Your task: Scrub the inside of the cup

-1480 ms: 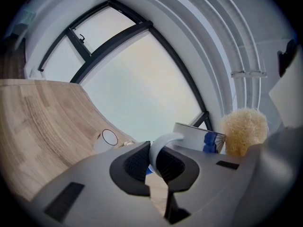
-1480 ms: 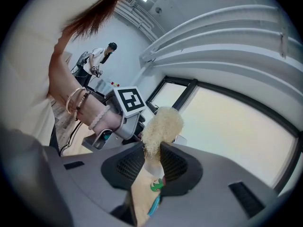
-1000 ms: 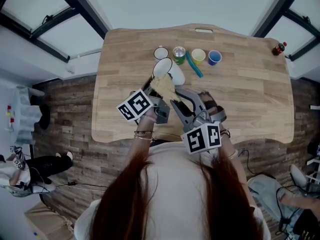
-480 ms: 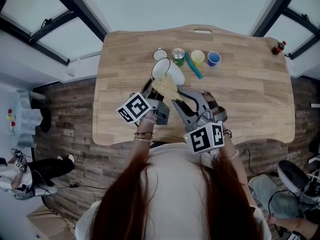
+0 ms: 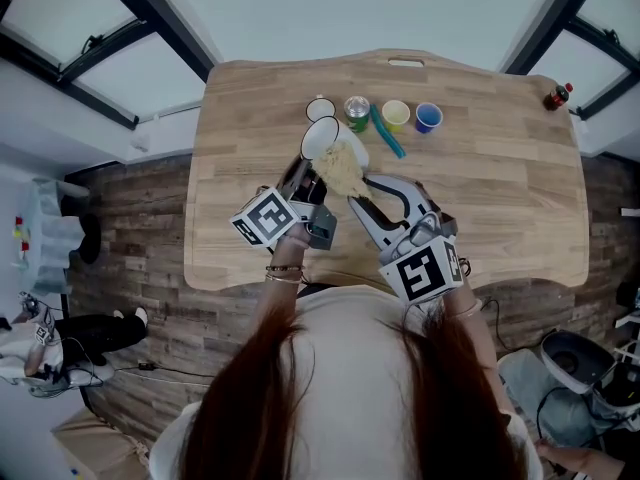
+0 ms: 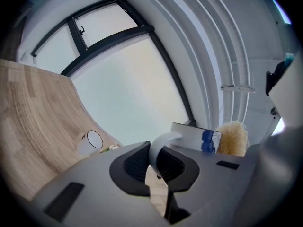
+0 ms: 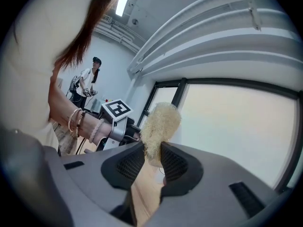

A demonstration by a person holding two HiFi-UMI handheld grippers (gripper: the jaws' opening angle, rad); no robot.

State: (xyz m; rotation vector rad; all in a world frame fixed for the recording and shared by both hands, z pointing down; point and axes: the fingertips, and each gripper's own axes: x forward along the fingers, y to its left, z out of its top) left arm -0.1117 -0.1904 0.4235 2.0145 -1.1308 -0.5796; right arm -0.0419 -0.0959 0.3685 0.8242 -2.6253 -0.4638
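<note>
Above the bench (image 5: 500, 198), my left tool (image 6: 158, 163) pinches the cup (image 6: 196, 138) by its handle and my right tool (image 7: 152, 161) clamps the scrubber (image 7: 160, 124); hard scrubbing may twist the cup free.

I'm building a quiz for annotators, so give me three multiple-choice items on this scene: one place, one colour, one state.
1. Where in the row on the table is the blue cup? A) right end B) left end C) middle
2. What colour is the scrubber in the right hand-held gripper? A) green B) pale straw C) black
3. The left hand-held gripper is: A) open, empty B) shut on the scrubber C) shut on the mug's handle
Answers: 1 A, beyond the yellow cup; 2 B, visible between its jaws; 3 C, its jaws clamp the white handle.
</note>
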